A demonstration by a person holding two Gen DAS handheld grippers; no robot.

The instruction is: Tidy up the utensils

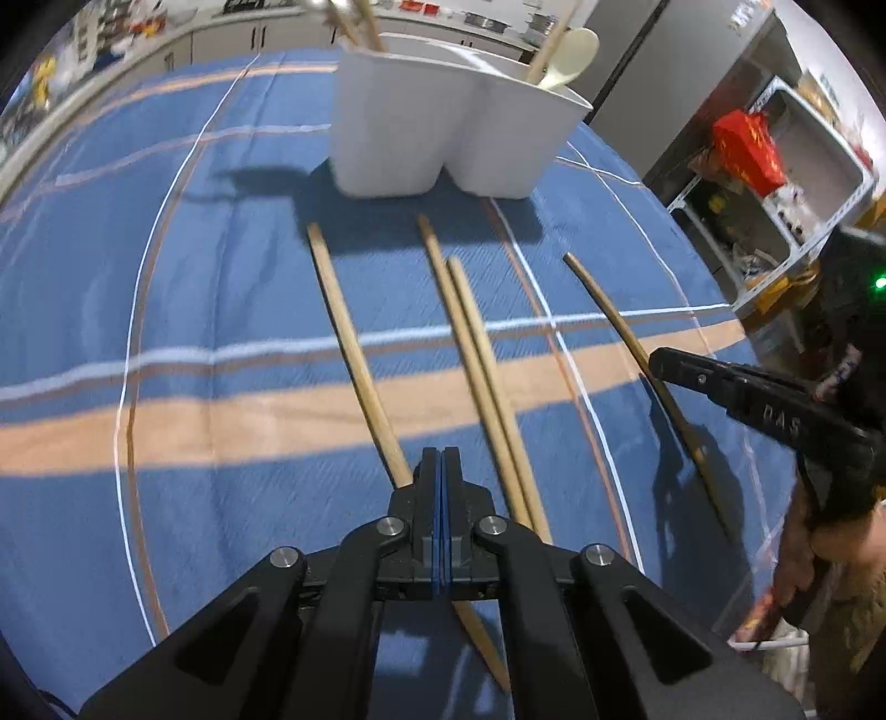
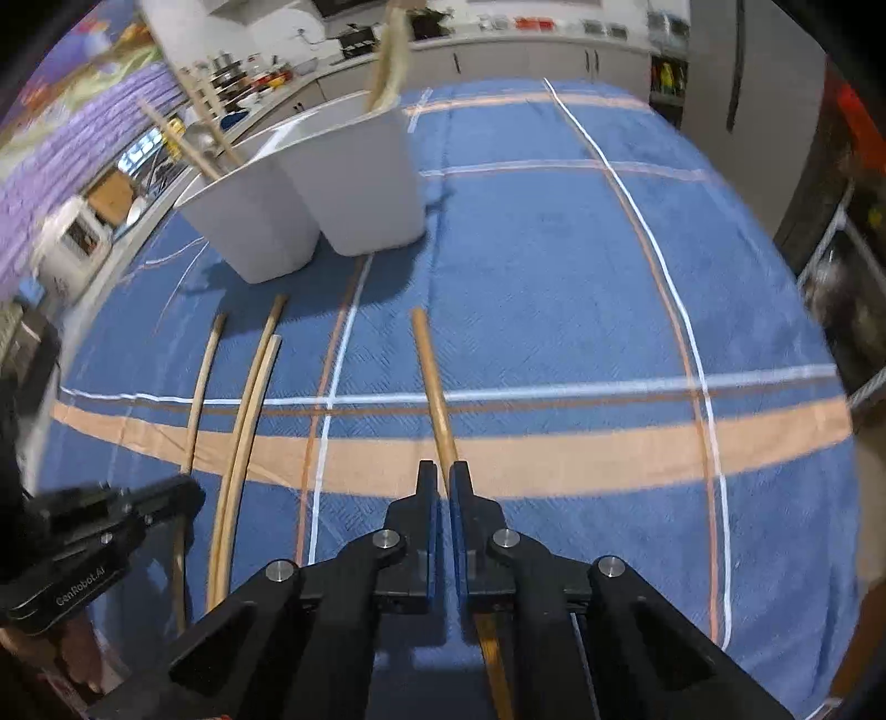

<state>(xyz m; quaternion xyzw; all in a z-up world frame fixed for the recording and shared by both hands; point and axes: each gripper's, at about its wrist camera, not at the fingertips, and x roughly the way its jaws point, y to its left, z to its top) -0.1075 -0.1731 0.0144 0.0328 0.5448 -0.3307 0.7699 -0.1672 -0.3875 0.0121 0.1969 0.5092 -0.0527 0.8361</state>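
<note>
Left gripper (image 1: 442, 459): sitting at the bottom centre of the left wrist view, its two fingers pressed flat together with nothing between them; it is also showing at the lower left of the right wrist view (image 2: 188, 490).
Right gripper (image 2: 443, 476): sitting at the bottom centre of the right wrist view, its fingers standing a narrow gap apart; a chopstick is running under that gap, and I cannot tell whether the pads are touching it. It is also reaching in from the right edge of the left wrist view (image 1: 662, 365).
Rightmost chopstick (image 2: 434, 382): lying on the cloth, running from mid-frame down beneath the right gripper; in the left wrist view it is lying at the right (image 1: 614, 315), passing under the right gripper's tip.
Paired chopsticks (image 1: 476, 354): lying side by side, touching, in the centre of the left wrist view, just right of the left gripper.
Left chopstick (image 1: 349, 338): lying alone left of the pair, its near end disappearing under the left gripper.
Utensil holder (image 1: 443, 127): standing upright at the upper centre of the left wrist view, white, with two compartments; wooden sticks are leaning in the left one, and a pale spoon (image 1: 573, 55) with a stick in the right one.
Tablecloth (image 1: 166, 277): blue with orange and white stripes, covering the table under everything.
Kitchen counter (image 2: 498, 50): running along the top of the right wrist view, blurred.
</note>
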